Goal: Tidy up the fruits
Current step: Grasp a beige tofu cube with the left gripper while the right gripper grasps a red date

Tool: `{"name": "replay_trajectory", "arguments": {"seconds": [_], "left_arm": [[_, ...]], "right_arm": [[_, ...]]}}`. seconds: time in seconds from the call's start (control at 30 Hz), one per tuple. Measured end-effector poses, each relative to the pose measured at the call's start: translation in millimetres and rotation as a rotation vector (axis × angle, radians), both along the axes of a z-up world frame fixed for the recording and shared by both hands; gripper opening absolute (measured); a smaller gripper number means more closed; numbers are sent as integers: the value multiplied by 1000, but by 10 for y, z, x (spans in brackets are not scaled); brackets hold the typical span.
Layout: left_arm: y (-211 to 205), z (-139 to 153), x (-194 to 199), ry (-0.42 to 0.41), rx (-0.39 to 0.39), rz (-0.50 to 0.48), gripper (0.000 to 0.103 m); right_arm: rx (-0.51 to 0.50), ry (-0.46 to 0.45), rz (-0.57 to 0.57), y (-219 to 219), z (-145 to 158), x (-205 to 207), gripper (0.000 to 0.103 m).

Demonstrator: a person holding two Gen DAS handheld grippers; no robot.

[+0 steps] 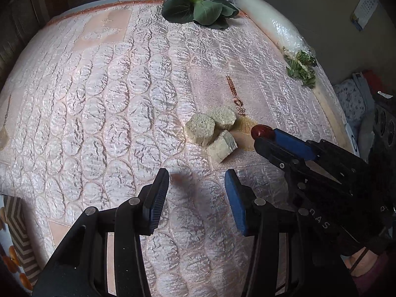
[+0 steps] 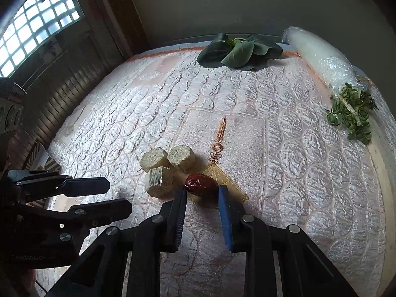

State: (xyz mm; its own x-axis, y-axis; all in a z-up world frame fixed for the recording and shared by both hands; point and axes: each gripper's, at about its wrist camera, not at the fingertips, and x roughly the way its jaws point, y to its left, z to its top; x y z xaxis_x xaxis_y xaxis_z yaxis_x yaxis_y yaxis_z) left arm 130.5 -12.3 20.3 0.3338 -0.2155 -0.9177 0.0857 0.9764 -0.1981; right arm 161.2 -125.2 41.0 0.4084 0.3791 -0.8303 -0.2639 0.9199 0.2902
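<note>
A dark red date [image 2: 199, 183] lies on the pink quilted cloth [image 2: 247, 104], just right of three pale cut chunks [image 2: 168, 165]. My right gripper [image 2: 201, 190] is shut on the date, a pad on each side. In the left wrist view the date [image 1: 261, 131] sticks out at the tip of the right gripper [image 1: 263, 139]. My left gripper [image 1: 198, 180] hovers open over bare cloth nearer the front, holding nothing. A blurred reddish smear [image 1: 182, 179] shows on the cloth between its tips; I cannot tell what it is. The left gripper [image 2: 118, 198] also appears at the left of the right wrist view.
Dark leafy greens [image 2: 237, 49] lie at the far edge. A film-wrapped white radish [image 2: 319, 54] with green tops [image 2: 351, 113] runs along the right edge. A patterned box [image 1: 17, 232] stands off the left side. A window [image 2: 32, 24] is at far left.
</note>
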Motion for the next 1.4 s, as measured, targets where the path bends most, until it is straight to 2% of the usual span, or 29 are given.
{"name": "replay_trajectory", "arguments": {"seconds": [0.2,0.43,0.53,0.6,0.9,1.4], "left_arm": [[-151,-27,123,3,-42,2,47],[-217,-97,223,6,-82,28,46],[-207,-110,244,-2,-76,35,31],[-176,-119,248,-1,-95,35,28],[2,-53,49,-3,-67,27,28],[503,128,-474,-19,35,117,28]], "right_arm": [[21,-2,-73,-271,59,-82,25],[41,-6,-101,-401,104,-154,25],[49,-2,-102,-407,90,-155,25],[48,0,-100,-386,79,-163,25],[63,2,-76,-250,131,-243,25],[76,1,18,304,319,-546,25]]}}
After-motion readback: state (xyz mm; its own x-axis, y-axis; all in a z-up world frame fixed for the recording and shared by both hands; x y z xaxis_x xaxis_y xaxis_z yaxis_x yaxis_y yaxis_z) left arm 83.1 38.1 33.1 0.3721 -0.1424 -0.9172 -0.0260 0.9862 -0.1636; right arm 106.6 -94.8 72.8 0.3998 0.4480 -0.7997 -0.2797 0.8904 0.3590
